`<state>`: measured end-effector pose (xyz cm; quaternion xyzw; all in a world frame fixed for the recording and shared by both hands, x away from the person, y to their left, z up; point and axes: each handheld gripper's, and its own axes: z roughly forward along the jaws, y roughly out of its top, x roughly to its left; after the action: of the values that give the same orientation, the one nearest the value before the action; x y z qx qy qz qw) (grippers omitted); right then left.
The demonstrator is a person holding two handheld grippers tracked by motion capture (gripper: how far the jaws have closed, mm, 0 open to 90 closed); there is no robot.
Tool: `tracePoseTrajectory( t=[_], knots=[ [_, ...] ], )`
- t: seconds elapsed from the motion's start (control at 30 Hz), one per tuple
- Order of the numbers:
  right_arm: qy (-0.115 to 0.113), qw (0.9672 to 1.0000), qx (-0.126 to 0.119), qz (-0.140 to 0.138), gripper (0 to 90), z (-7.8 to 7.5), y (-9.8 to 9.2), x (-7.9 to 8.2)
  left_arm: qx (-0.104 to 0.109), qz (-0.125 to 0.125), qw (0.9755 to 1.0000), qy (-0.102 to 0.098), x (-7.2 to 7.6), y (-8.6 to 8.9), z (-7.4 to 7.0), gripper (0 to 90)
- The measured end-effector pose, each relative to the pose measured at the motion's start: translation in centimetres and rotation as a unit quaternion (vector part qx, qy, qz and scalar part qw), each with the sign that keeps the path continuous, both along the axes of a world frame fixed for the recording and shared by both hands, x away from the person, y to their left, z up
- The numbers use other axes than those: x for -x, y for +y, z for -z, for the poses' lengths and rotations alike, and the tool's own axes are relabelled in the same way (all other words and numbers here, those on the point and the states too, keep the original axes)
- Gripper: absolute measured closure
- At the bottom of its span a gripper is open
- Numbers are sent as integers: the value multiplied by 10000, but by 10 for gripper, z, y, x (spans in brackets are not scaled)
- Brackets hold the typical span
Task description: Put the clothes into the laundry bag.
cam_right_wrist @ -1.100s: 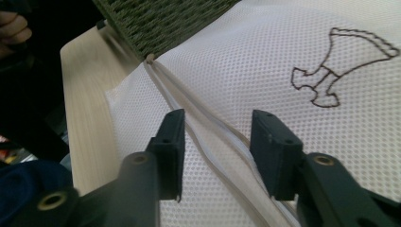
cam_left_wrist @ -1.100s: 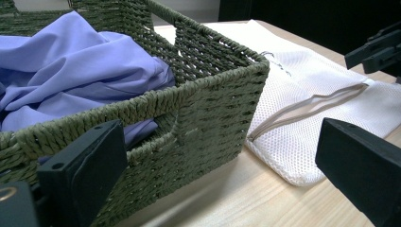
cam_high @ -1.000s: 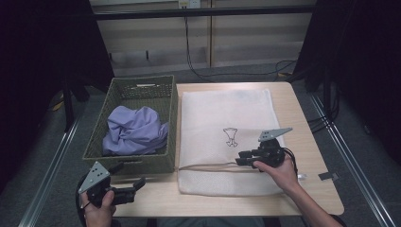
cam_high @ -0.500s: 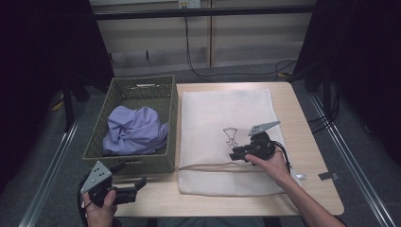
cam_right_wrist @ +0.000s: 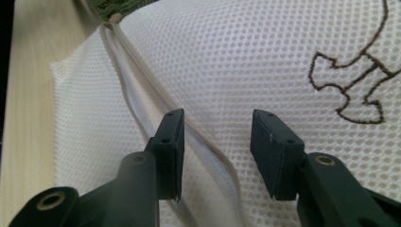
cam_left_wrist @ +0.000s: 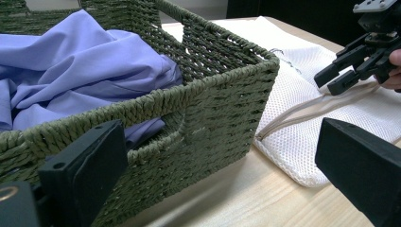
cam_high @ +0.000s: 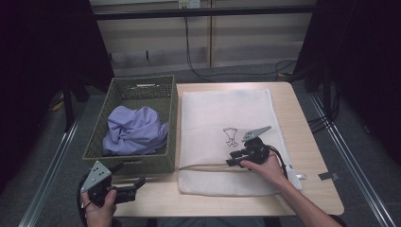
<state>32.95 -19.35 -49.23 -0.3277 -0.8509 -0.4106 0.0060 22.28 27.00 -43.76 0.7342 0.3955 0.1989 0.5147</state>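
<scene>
1. Our right gripper [cam_right_wrist: 216, 156] has jaws spread about midway and has just been widening them; nothing is pinched yet, though the zipper seam [cam_right_wrist: 142, 101] runs up between the pads, with mesh under both.
2. That straddle looks deliberate to us: one jaw on each side of the opening should let a squeeze catch the upper layer of the white mesh laundry bag [cam_high: 227, 113] and lift it.
3. Our left gripper [cam_left_wrist: 222, 175] holds its jaws wide apart on nothing, hanging off the near-left table corner, just in front of the green woven basket [cam_left_wrist: 222, 109], probably waiting for its turn.
4. Lying flat on the wooden table [cam_high: 307, 142] just right of the basket, the bag has its zipper along the near end, handy for both hands.
5. Inside the basket sits the crumpled lilac garment [cam_high: 135, 130], heaped loosely; we judge it is bound for the bag once the mouth is open.
</scene>
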Motion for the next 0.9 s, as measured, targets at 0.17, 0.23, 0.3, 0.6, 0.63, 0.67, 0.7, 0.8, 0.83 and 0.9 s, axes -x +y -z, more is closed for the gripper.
tracePoseTrajectory(
  t=[0.17, 0.23, 0.3, 0.6, 0.63, 0.67, 0.7, 0.8, 0.83, 0.9],
  knots=[
    [-135, 9994, 321, 2, 562, 8, 3, 2, 12, -80, 10000, 37, 0, 0, 0, 40],
    [-219, 9990, 387, -3, 569, 8, 3, 3, 1, -99, 9999, 29, 0, 0, 0, 40],
    [-407, 9984, 401, -43, 573, 10, 3, 6, 55, -139, 9999, 51, 0, 0, 0, 40],
    [-837, 9949, 546, -152, 686, 12, 1, 9, 3, -191, 9998, 92, -2, -1, 0, 44],
    [-874, 9944, 567, -150, 704, 12, 1, 10, -8, -207, 9997, 97, -2, -1, 0, 46],
    [-920, 9938, 606, -137, 715, 12, 1, 10, 14, -212, 9997, 110, -2, -1, 0, 46],
    [-940, 9935, 623, -146, 726, 12, 2, 10, -8, -228, 9997, 124, -2, -1, 0, 47],
    [-885, 9943, 596, -73, 766, 12, 0, 9, -1, -206, 9997, 138, -2, -2, 0, 47],
    [-885, 9943, 596, -73, 766, 12, 0, 9, -17, -222, 9997, 129, -2, -2, 0, 47],
    [-804, 9952, 550, -11, 799, 12, -1, 7, -2, -198, 9997, 123, -2, -1, 0, 47]
  ],
)
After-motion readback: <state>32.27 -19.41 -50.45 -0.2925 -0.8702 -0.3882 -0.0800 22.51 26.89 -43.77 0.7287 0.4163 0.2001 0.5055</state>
